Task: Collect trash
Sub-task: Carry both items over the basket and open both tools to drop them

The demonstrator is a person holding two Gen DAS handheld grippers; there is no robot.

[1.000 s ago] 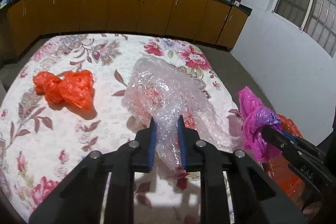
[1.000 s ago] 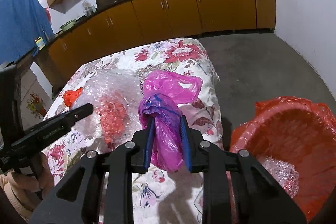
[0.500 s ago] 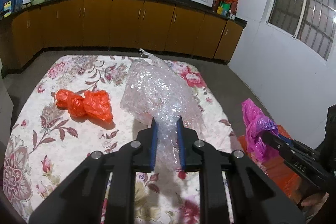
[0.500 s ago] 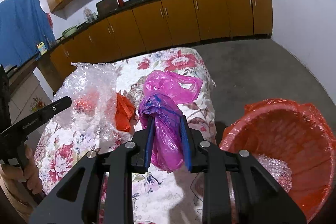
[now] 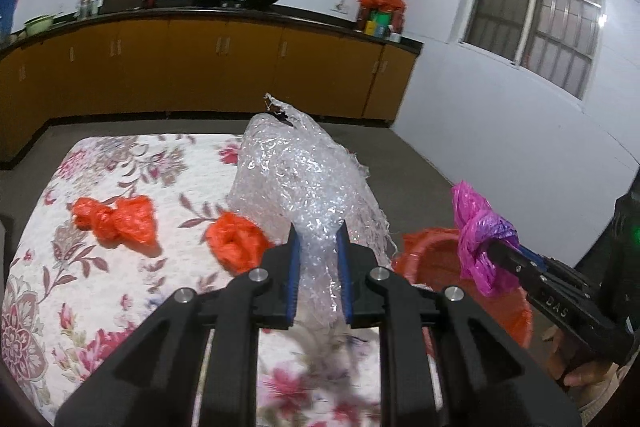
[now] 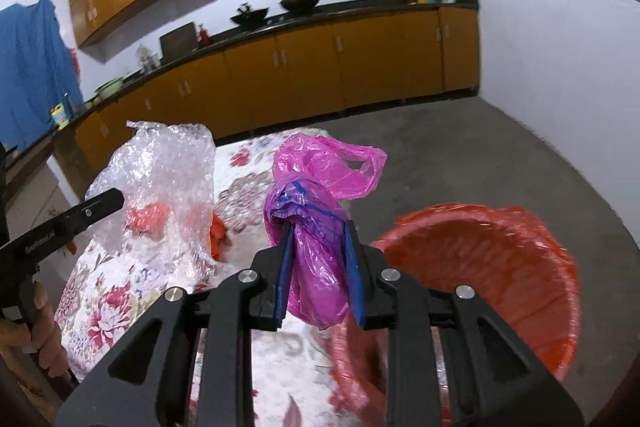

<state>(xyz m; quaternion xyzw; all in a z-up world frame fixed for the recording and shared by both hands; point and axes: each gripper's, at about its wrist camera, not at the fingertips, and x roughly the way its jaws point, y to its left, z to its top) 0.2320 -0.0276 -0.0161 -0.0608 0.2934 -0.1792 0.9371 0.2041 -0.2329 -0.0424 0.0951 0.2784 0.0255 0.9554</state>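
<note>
My left gripper [image 5: 318, 247] is shut on a crumpled sheet of clear bubble wrap [image 5: 300, 179] and holds it up above the floral table [image 5: 120, 291]; the wrap also shows in the right wrist view [image 6: 164, 183]. My right gripper [image 6: 318, 247] is shut on a pink plastic bag [image 6: 320, 195] and holds it at the rim of the red-lined bin [image 6: 500, 267]. From the left wrist view the pink bag [image 5: 478, 235] hangs over the bin [image 5: 432, 251]. Two orange bags lie on the table: one far left [image 5: 116, 221], one by the wrap [image 5: 236, 241].
The bin stands off the table's right edge on the grey floor [image 6: 460, 163]. Orange kitchen cabinets [image 5: 200, 67] run along the back wall. A white wall with a window [image 5: 532, 15] is on the right.
Both grippers have risen and moved right toward the bin. The bubble wrap has come off the table, uncovering an orange bag that lay under it. The pink bag is now at the bin's rim.
</note>
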